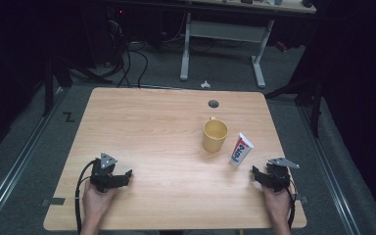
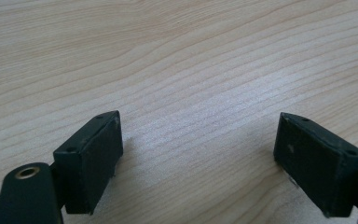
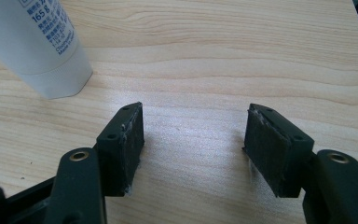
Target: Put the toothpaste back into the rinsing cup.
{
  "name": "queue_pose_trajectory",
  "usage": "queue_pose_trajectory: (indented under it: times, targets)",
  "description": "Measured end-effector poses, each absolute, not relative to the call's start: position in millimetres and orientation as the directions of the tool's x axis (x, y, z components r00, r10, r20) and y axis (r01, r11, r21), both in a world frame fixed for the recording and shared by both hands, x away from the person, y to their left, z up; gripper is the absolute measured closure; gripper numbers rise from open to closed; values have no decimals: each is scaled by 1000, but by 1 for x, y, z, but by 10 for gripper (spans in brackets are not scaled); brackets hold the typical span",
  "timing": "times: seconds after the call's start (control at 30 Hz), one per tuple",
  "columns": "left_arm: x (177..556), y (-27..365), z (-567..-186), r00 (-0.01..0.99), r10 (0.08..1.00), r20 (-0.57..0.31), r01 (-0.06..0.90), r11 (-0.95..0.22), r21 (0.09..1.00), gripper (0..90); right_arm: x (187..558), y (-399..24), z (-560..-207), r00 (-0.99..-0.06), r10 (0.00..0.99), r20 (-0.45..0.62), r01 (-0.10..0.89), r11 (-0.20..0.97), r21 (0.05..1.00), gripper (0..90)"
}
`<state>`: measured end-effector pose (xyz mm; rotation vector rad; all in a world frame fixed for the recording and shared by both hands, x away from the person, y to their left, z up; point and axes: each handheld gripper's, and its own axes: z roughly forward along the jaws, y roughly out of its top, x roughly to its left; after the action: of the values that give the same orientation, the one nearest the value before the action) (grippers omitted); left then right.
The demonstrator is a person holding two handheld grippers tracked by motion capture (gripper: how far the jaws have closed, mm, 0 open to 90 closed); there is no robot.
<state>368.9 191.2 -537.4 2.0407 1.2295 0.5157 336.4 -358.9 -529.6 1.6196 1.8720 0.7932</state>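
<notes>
A yellow mug (image 1: 215, 135) stands upright on the right half of the counter (image 1: 142, 127), and just beside it toward the right edge lies a white toothpaste tube (image 1: 241, 149) with red and blue print, its cap end pointing to the near edge. In the right gripper view the tube (image 3: 32, 42) is cut off by the top-left corner, so that just its lower white body, the cap end and a few lines of small print show (the print is too small to read in full). The tube lies ahead and to the left of the right gripper (image 3: 193, 135), apart from both jaws, which are spread wide with bare wood between them. In the high view the right gripper (image 1: 260, 175) rests low near the near right corner of the counter, held by the right hand (image 1: 277, 198), whose forearm is cut off by the bottom of the picture. The left gripper (image 1: 126, 175) sits near the near left corner, held by the left hand (image 1: 97, 198), well apart from the mug and tube. In its own view the left gripper (image 2: 198, 149) has its jaws spread wide as well, close over plain wood grain. A small dark round hole (image 1: 213, 103) marks the counter near its far edge, beyond the mug.
</notes>
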Motion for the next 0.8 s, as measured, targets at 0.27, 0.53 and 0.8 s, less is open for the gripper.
queue_pose_trajectory:
  times: [0.27, 0.53, 0.8]
  targets:
    - [369, 192, -537, 471, 882, -17, 608, -311, 730, 167, 336, -359, -530, -135, 991, -19, 676, 106, 730, 380]
    - [369, 192, -537, 468, 884, -18, 609, -308, 731, 173, 336, -359, -529, -136, 991, -16, 677, 104, 729, 386]
    - [369, 192, -537, 465, 885, -18, 609, -305, 732, 179, 336, -360, -530, -132, 991, -13, 674, 99, 732, 411]
